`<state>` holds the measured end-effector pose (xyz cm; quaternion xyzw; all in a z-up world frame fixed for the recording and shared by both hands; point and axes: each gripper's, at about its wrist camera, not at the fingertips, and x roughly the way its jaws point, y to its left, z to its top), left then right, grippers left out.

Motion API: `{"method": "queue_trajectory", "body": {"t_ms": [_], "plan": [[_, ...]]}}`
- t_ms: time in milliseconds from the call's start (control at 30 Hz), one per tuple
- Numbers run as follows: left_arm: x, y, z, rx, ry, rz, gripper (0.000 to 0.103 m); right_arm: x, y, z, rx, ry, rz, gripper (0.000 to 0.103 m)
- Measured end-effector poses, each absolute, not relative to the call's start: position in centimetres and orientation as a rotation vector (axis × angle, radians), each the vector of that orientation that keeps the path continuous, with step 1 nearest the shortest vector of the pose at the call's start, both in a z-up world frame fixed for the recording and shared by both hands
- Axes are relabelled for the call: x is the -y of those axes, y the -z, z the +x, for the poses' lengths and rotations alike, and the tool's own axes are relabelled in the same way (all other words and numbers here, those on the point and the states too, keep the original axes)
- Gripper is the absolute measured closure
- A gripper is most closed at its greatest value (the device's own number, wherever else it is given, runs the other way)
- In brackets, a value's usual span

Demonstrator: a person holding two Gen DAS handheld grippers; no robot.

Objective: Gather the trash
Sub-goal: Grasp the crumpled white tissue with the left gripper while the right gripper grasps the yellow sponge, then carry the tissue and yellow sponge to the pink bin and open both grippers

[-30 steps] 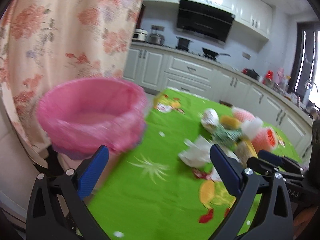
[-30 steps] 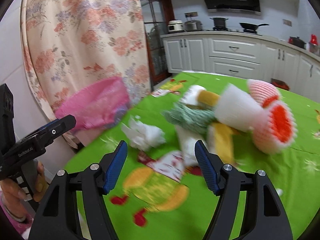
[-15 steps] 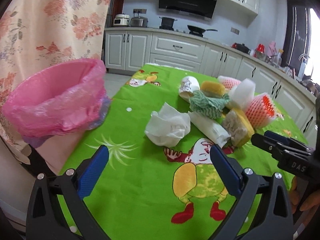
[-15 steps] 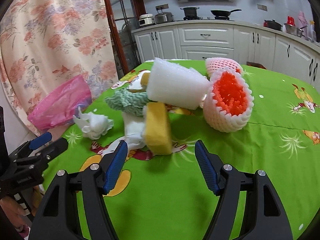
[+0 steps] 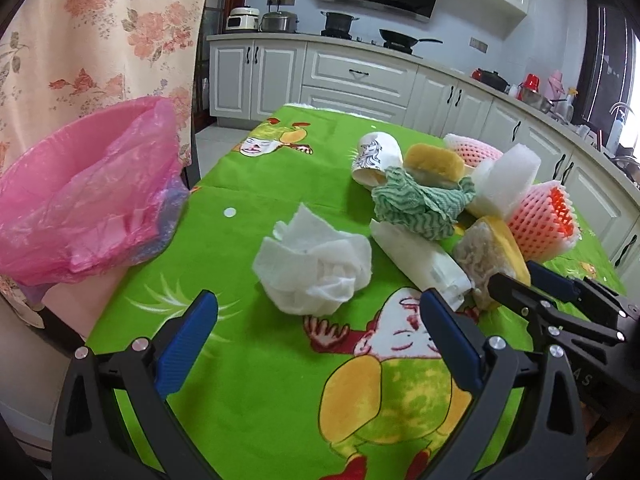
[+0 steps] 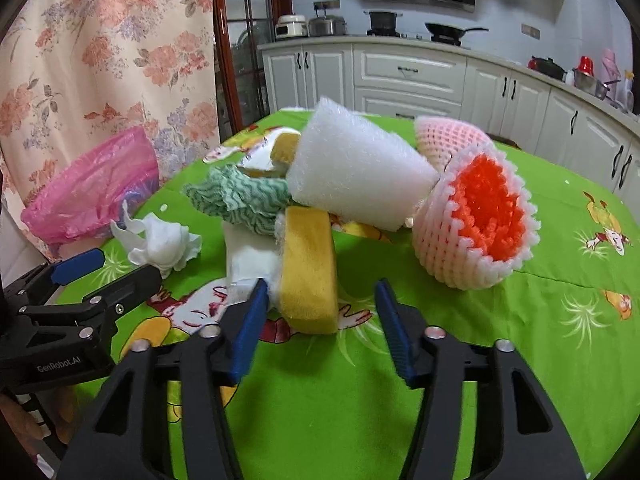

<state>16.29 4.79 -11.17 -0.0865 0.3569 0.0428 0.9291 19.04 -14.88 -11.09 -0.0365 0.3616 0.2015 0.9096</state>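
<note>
Pink bag (image 5: 86,196) lines a bin beside the table (image 5: 256,360), gaping; its inside is hidden. Trash pile (image 6: 320,200) lies on the cloth. Left gripper (image 5: 316,334) jaws spread; right gripper (image 6: 320,320) jaws closing, the sponge (image 6: 310,268) between them, unpinched.

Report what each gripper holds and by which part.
Nothing is held. Left gripper is open before the tissue; right gripper is closing, the sponge just ahead, ungripped.
</note>
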Motion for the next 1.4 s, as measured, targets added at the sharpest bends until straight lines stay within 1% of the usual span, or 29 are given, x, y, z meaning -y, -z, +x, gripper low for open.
{"method": "queue_trajectory", "body": {"t_ms": [33, 100, 200, 300, 367, 400, 500, 533, 567, 667, 733, 833, 1200, 1400], "plan": [[-4.7, 11.3, 16.6, -0.738, -0.092, -0.175, 0.005, 15.0, 11.2, 19.2, -0.754, -0.416, -0.069, 0.064], [-4.6, 11.4, 17.1, -0.744, -0.092, -0.182, 0.006, 15.2, 11.2, 19.2, -0.752, -0.419, -0.063, 0.077], [-4.6, 11.4, 17.7, -0.747, -0.104, -0.184, 0.008, 15.4, 11.0, 18.8, -0.729, -0.417, -0.068, 0.078], [-4.5, 11.3, 18.3, -0.753, -0.106, -0.182, 0.017, 15.6, 10.9, 18.7, -0.723, -0.413, -0.060, 0.079], [-4.5, 11.4, 18.9, -0.762, -0.106, -0.180, 0.026, 15.8, 10.8, 18.7, -0.723, -0.410, -0.054, 0.079], [-4.5, 11.4, 19.1, -0.763, -0.107, -0.178, 0.027, 15.9, 10.8, 18.7, -0.723, -0.410, -0.052, 0.079], [-4.5, 11.5, 19.6, -0.768, -0.113, -0.176, 0.037, 16.0, 10.8, 18.8, -0.725, -0.409, -0.046, 0.079], [-4.6, 11.6, 19.8, -0.776, -0.113, -0.178, 0.044, 16.1, 10.8, 18.8, -0.726, -0.408, -0.045, 0.079], [-4.6, 11.7, 19.9, -0.783, -0.112, -0.180, 0.054, 16.1, 10.9, 18.8, -0.727, -0.408, -0.044, 0.079], [-4.9, 11.8, 19.9, -0.790, -0.101, -0.204, 0.068, 16.0, 10.9, 18.9, -0.733, -0.409, -0.047, 0.079], [-5.0, 11.8, 19.6, -0.776, -0.094, -0.213, 0.073, 15.9, 10.8, 18.9, -0.732, -0.408, -0.048, 0.079], [-4.7, 11.5, 18.6, -0.755, -0.072, -0.205, 0.076, 16.0, 10.9, 19.0, -0.731, -0.411, -0.034, 0.079], [-3.3, 9.1, 13.2, -0.656, -0.038, -0.166, 0.076, 17.0, 10.5, 17.0, -0.702, -0.442, -0.035, 0.079], [-2.8, 8.9, 10.8, -0.635, -0.013, -0.134, 0.076, 17.6, 9.5, 15.4, -0.672, -0.459, -0.028, 0.079]]}}
